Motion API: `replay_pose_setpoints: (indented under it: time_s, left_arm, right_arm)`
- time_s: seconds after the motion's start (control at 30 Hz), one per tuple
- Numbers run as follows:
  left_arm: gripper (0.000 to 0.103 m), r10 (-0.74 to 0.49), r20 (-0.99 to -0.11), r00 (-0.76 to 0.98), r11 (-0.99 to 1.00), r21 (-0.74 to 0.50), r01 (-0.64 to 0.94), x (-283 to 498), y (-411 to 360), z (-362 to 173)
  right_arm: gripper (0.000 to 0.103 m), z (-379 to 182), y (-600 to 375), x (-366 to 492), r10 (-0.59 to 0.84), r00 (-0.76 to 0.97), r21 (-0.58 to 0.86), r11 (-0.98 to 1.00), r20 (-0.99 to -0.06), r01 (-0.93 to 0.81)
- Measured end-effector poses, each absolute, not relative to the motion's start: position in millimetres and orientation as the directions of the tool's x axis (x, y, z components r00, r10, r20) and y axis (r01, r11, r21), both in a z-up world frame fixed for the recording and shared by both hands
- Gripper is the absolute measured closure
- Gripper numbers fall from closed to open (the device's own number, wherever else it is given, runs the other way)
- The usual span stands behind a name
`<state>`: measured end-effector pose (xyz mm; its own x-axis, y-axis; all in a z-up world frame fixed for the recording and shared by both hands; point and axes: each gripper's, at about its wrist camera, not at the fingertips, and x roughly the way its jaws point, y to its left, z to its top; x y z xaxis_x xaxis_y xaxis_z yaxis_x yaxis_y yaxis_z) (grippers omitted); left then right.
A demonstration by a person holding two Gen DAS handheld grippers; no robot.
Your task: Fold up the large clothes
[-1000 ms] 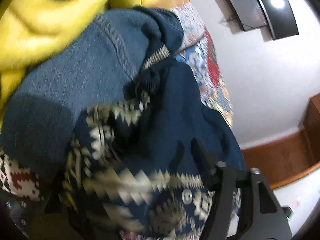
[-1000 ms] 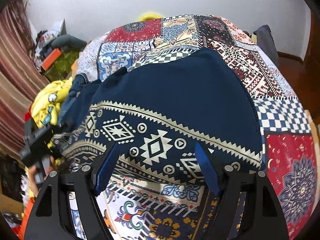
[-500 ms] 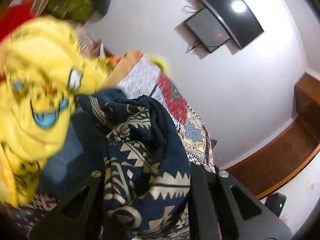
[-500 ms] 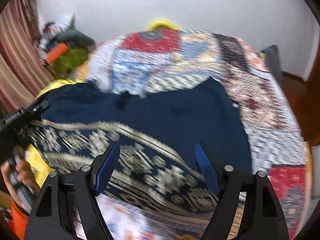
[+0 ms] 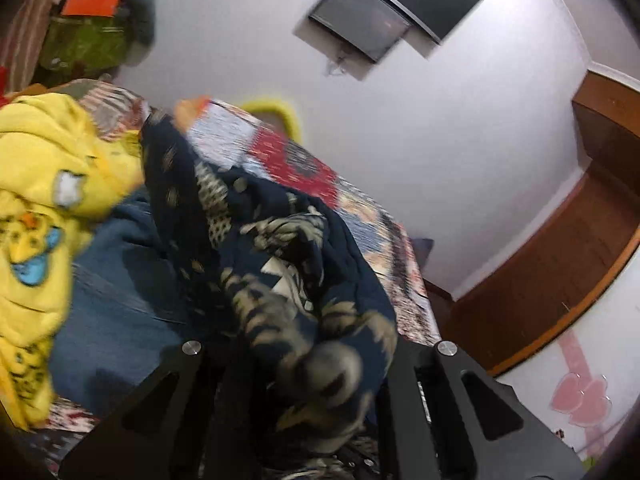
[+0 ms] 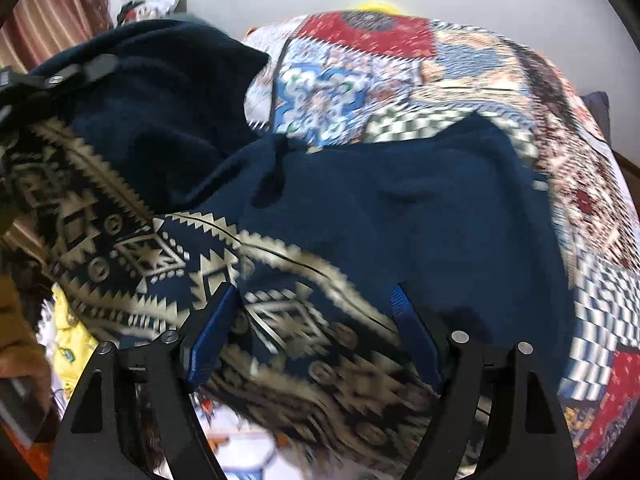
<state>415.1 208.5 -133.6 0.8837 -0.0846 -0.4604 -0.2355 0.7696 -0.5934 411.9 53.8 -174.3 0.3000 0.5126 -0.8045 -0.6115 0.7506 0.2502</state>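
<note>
Two claws work one garment on a bed (image 6: 460,80) covered by a patchwork quilt of red, blue and checkered squares. The left claw (image 5: 308,380) is clamped narrow on a bunched fold of the navy garment (image 6: 400,208), a dark blue piece with a cream geometric border; its jaws have just been closing, and the cloth is pinched between them and drapes away from it toward the quilt. In the right wrist view that same claw (image 6: 60,80) shows at the upper left, holding one end of the garment raised, while the rest lies spread across the bed. The right claw (image 6: 316,328) stands wide, its blue pads (image 6: 212,336) over the patterned border, with no cloth pinched between them.

Beside the garment, in the left wrist view, lie a yellow cloth with a cartoon print (image 5: 36,200) and a blue denim piece (image 5: 120,300). A dark screen (image 5: 360,20) hangs on the white wall. No brand, label or writing can be read, and motion blur softens much of both views.
</note>
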Motion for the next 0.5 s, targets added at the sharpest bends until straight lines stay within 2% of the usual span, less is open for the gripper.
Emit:
replay_pose_setpoints:
  time_s: [0.2,0.3,0.5]
  left_arm:
    - [0.094,-0.231,-0.472,0.851,0.813,-0.574,-0.097,456.8,119.4,-130.8]
    - [0.094,-0.313,-0.546,0.778,0.846,-0.533,-0.034,478.6,67.7,-154.0]
    - [0.094,-0.347,-0.698,0.626,0.903,-0.429,0.022,488.0,22.9,-208.0]
  right_arm:
    - [0.027,-159.6,-43.7,418.0,0.506,0.389,0.323,0.835,-0.77,-0.446]
    - [0.027,-153.7,-80.6,419.1,0.463,0.429,0.296,0.867,-0.776,-0.4]
    - [0.027,-143.6,-125.4,413.8,0.414,0.485,0.265,0.899,-0.77,-0.348]
